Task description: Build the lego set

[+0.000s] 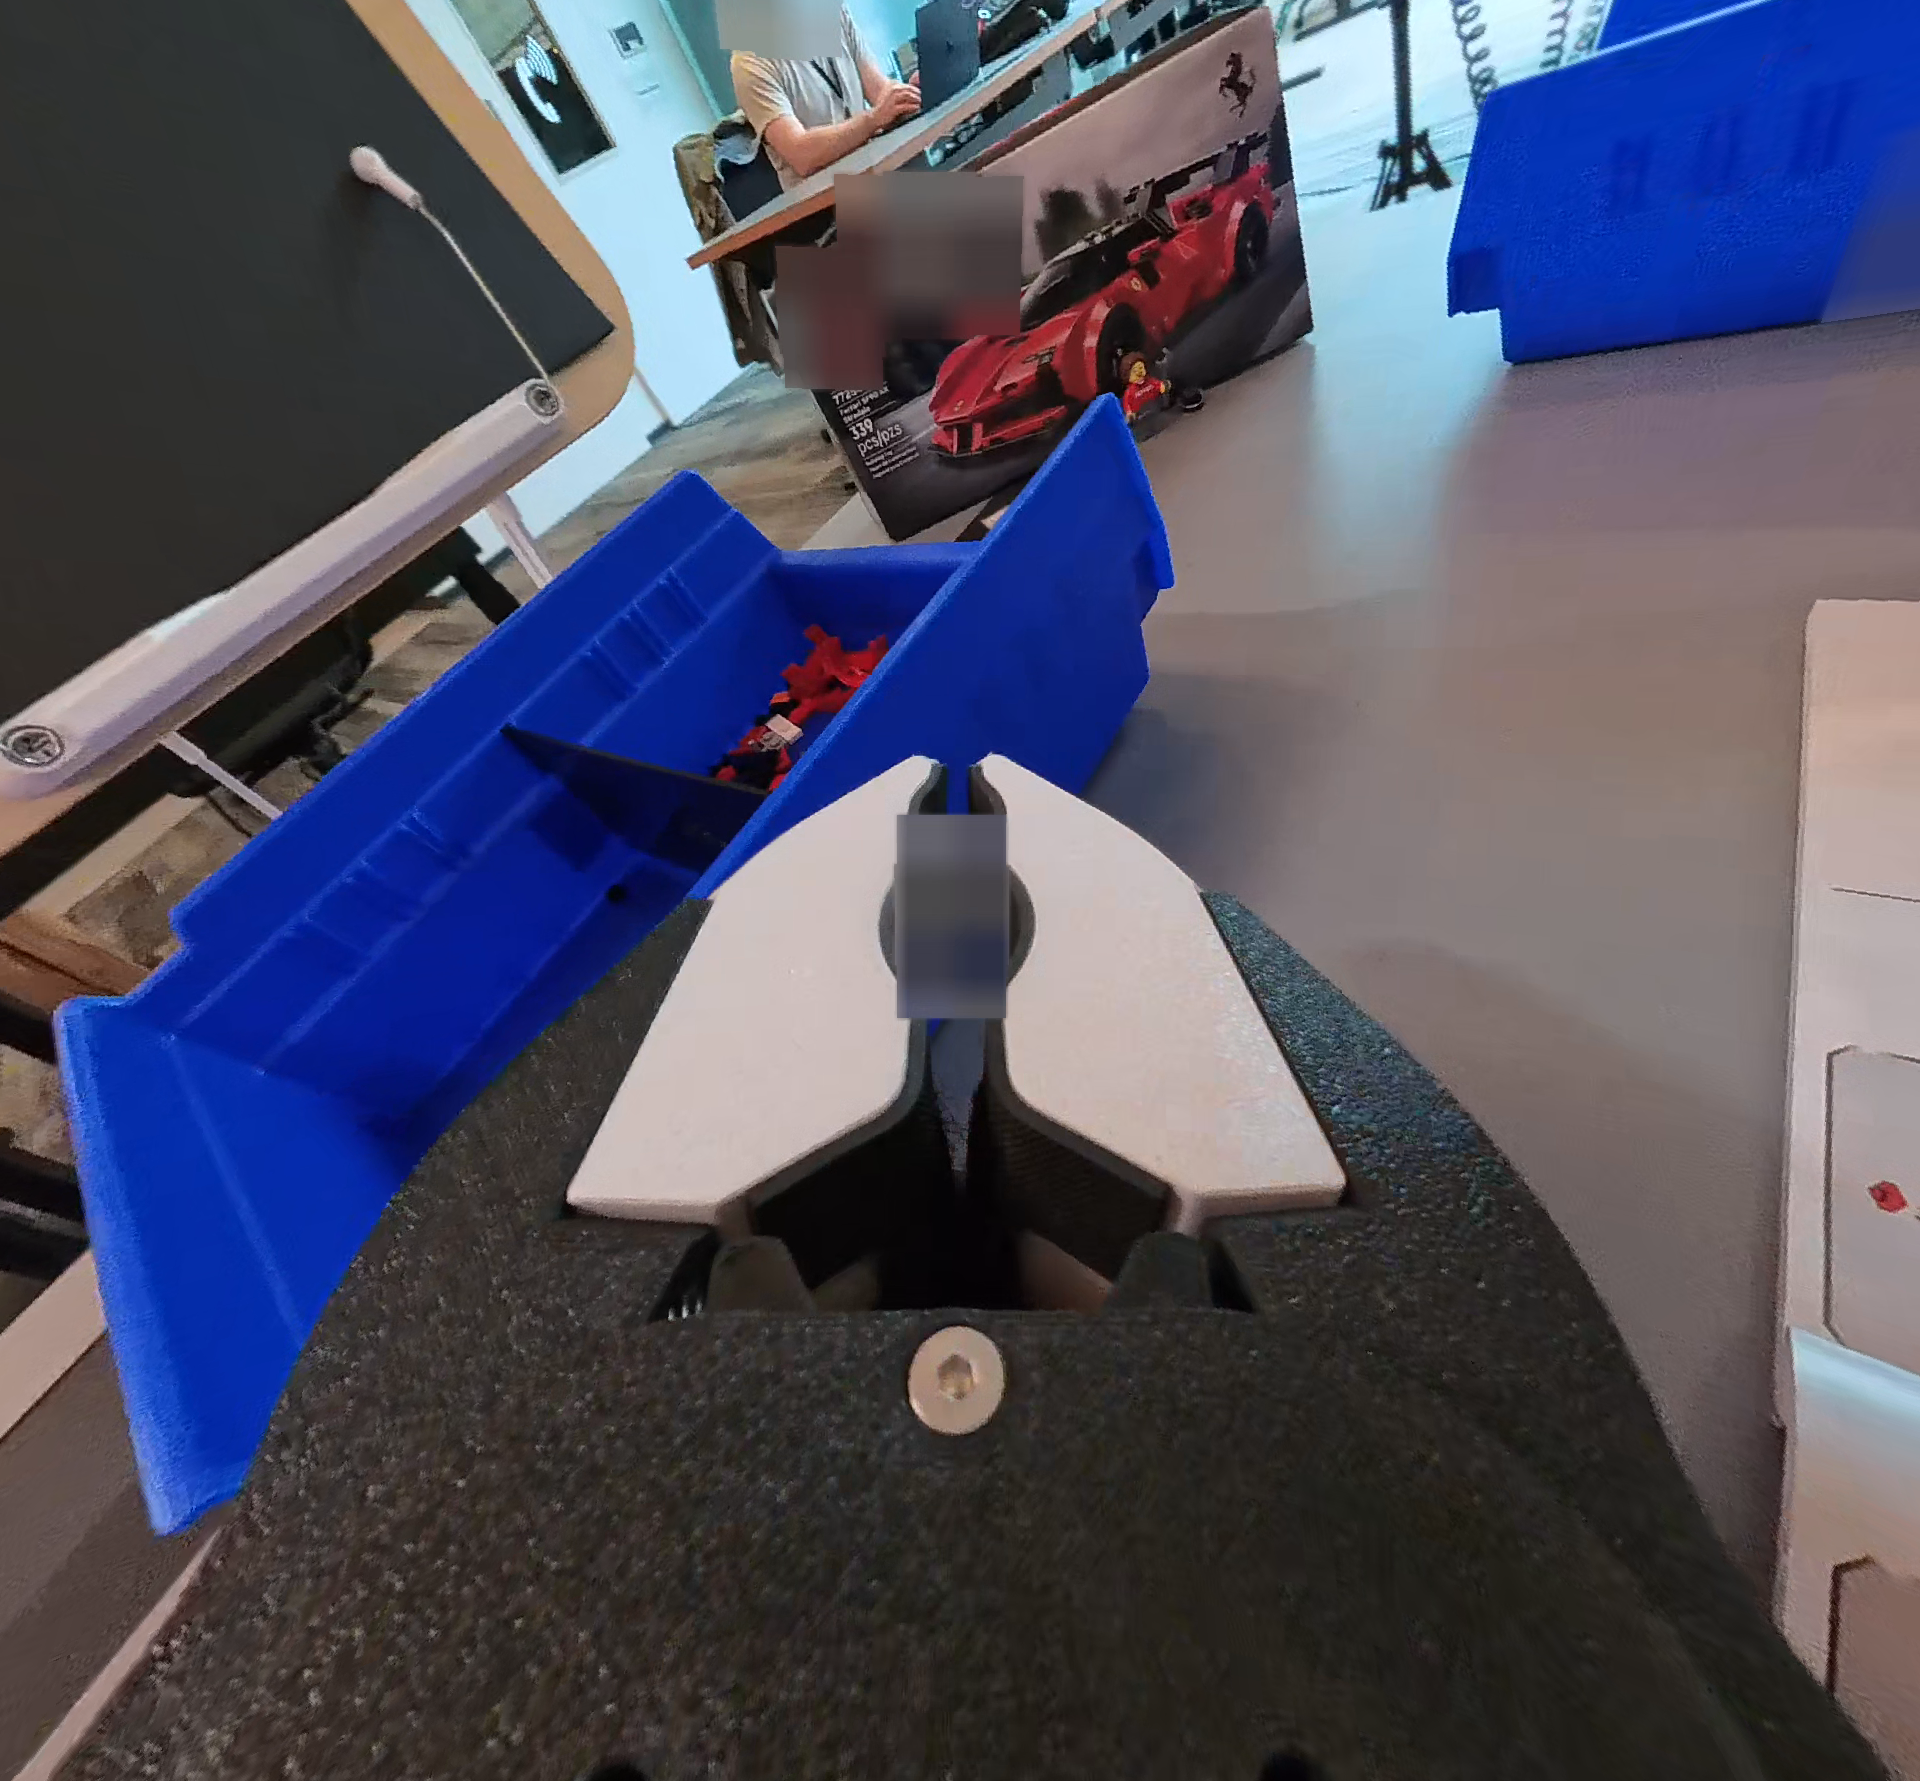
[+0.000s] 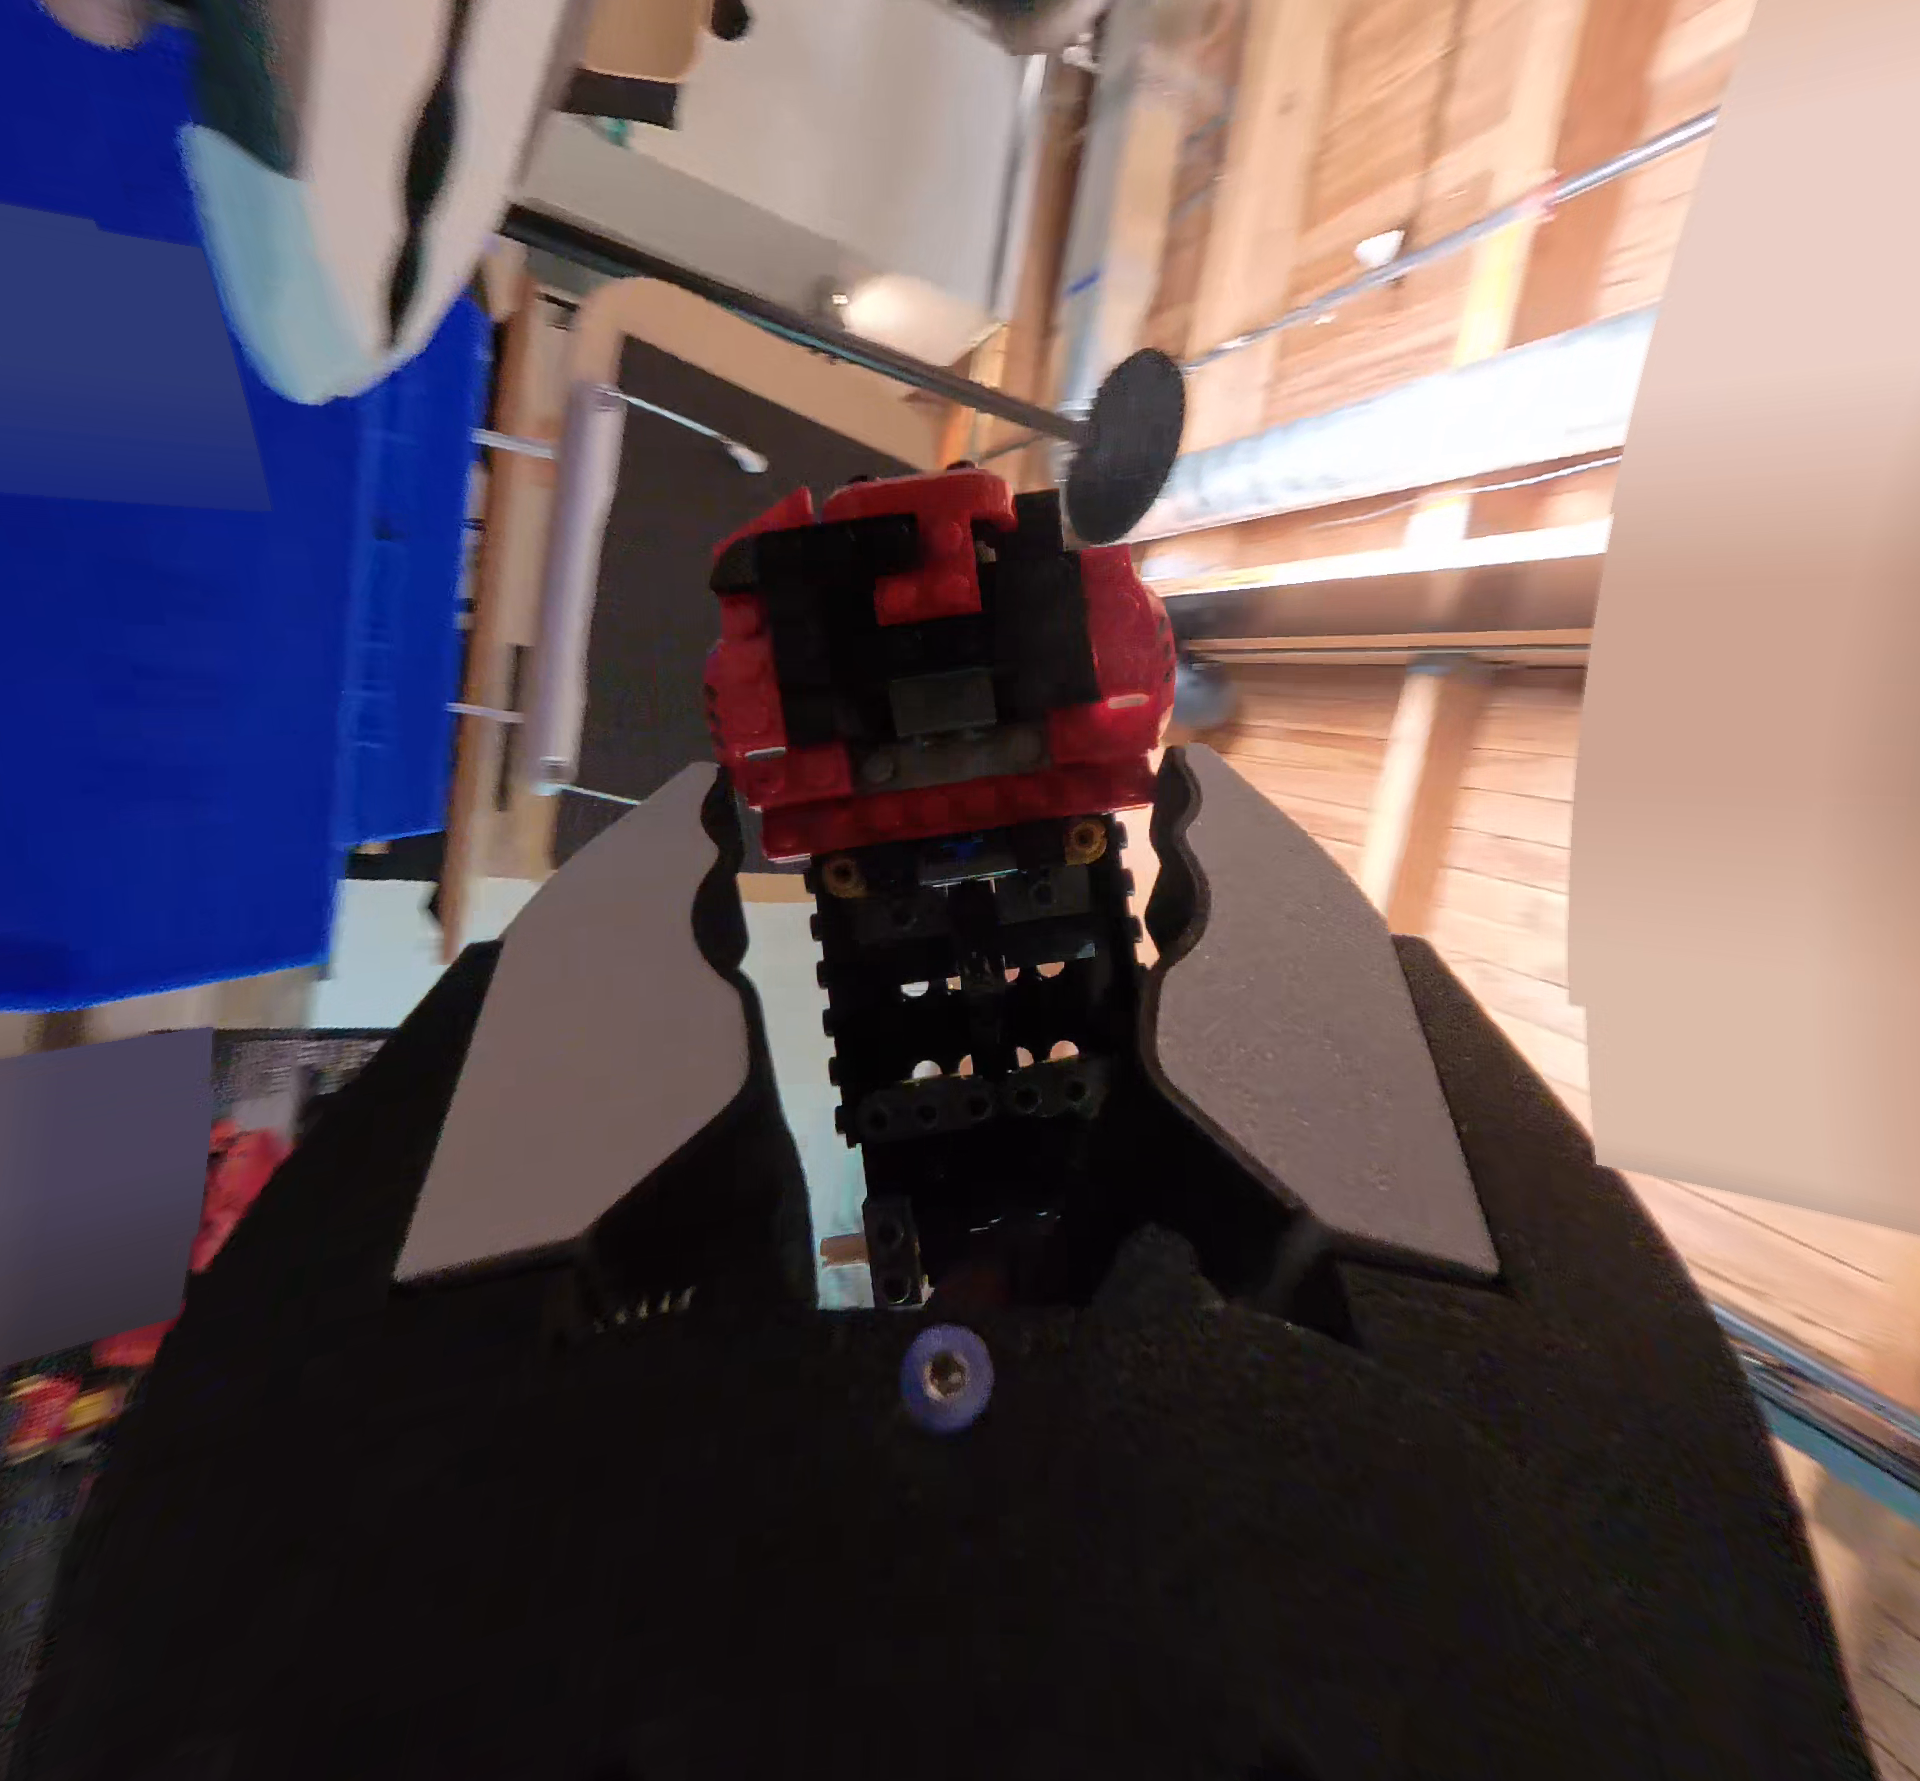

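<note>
My left gripper (image 1: 956,781) is shut, its grey fingertips nearly touching, and nothing shows between them. It hovers over the near end of a tilted blue bin (image 1: 416,952) that holds loose red bricks (image 1: 821,682) in its far compartment. My right gripper (image 2: 945,775) is shut on a partly built red and black lego car (image 2: 935,630). Its jaws clamp the black chassis and the red body sticks out past the fingertips. The car is held up in the air and the view is tilted and blurred. The left gripper also shows blurred at the top left of the right wrist view (image 2: 364,173).
The lego set's box (image 1: 1122,297) stands on the grey table (image 1: 1455,692) beyond the bin. A second blue bin (image 1: 1683,173) is at the far right. White printed sheets (image 1: 1860,1108) lie at the right edge. A person sits at a desk in the background.
</note>
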Tool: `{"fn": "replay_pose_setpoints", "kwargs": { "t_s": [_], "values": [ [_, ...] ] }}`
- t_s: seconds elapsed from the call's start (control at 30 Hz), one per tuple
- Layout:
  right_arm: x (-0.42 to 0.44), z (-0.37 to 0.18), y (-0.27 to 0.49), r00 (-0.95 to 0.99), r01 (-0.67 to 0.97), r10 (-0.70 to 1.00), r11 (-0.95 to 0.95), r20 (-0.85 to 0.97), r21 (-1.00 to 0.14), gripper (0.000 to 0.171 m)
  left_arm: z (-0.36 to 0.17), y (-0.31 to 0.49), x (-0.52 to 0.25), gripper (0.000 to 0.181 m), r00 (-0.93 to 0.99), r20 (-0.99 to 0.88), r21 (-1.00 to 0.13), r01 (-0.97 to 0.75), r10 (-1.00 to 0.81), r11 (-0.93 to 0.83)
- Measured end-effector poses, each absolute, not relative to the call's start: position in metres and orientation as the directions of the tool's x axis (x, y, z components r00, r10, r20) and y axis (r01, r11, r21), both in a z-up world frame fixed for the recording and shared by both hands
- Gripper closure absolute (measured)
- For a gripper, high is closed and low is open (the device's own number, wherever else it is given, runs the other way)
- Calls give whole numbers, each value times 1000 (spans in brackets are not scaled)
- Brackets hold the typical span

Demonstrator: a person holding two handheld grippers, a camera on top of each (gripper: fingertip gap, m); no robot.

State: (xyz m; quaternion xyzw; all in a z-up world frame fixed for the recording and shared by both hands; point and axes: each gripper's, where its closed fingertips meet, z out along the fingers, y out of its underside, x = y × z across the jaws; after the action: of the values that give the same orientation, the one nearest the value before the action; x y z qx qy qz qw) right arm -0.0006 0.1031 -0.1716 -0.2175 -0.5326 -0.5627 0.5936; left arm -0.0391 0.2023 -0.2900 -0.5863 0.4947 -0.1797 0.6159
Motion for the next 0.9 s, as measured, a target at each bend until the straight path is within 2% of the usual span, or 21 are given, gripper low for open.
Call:
{"fn": "replay_pose_setpoints", "kwargs": {
  "t_s": [0.1, 0.2, 0.27, 0.3, 0.37, 0.43, 0.47, 0.5, 0.53, 0.57, 0.63, 0.7, 0.8, 0.9],
  "values": [
    [-6, -152, 91, -208, 888, -522, 253, 827, 383, 95, -292, 201, -37, 178, 441, -416, -892, -368, -795, 262],
    [-6, -142, 86, -191, 893, -538, 252, 821, 373, 95, -294, 200, -36, 178, 432, -416, -889, -378, -801, 258],
    [-4, -140, 86, -168, 902, -521, 260, 837, 343, 95, -296, 199, -35, 178, 425, -411, -889, -383, -807, 252],
    [-1, -142, 89, -119, 916, -471, 287, 874, 280, 95, -295, 199, -34, 178, 422, -414, -887, -384, -806, 255],
    [7, -154, 101, 68, 931, -237, 365, 969, 24, 95, -292, 199, -34, 177, 418, -417, -885, -389, -807, 256],
    [11, -179, 112, 308, 862, 160, 370, 938, -347, 95, -280, 195, -34, 176, 418, -404, -892, -375, -814, 251],
    [12, -197, 117, 399, 808, 383, 284, 833, -517, 95, -272, 192, -35, 175, 416, -396, -898, -362, -819, 251],
    [11, -215, 114, 429, 752, 581, 195, 692, -630, 95, -264, 188, -36, 174, 412, -387, -903, -349, -825, 250],
    [7, -229, 107, 422, 700, 724, 122, 546, -703, 95, -257, 184, -38, 173, 406, -375, -909, -337, -833, 245],
    [6, -237, 103, 425, 653, 797, 59, 429, -755, 95, -251, 177, -41, 172, 394, -352, -917, -327, -849, 228],
    [7, -257, 93, 395, 619, 896, -95, 204, -780, 94, -248, 159, -45, 170, 346, -261, -938, -310, -901, 153],
    [8, -276, 87, 368, 617, 928, -194, 62, -762, 94, -250, 139, -51, 167, 312, -141, -962, -269, -940, 55],
    [9, -306, 88, 355, 636, 934, -275, -44, -721, 94, -258, 112, -56, 160, 262, -9, -981, -189, -965, -42],
    [6, -336, 93, 347, 665, 933, -320, -100, -675, 94, -275, 94, -56, 143, 235, 16, -984, -169, -972, -57]
  ]
}}
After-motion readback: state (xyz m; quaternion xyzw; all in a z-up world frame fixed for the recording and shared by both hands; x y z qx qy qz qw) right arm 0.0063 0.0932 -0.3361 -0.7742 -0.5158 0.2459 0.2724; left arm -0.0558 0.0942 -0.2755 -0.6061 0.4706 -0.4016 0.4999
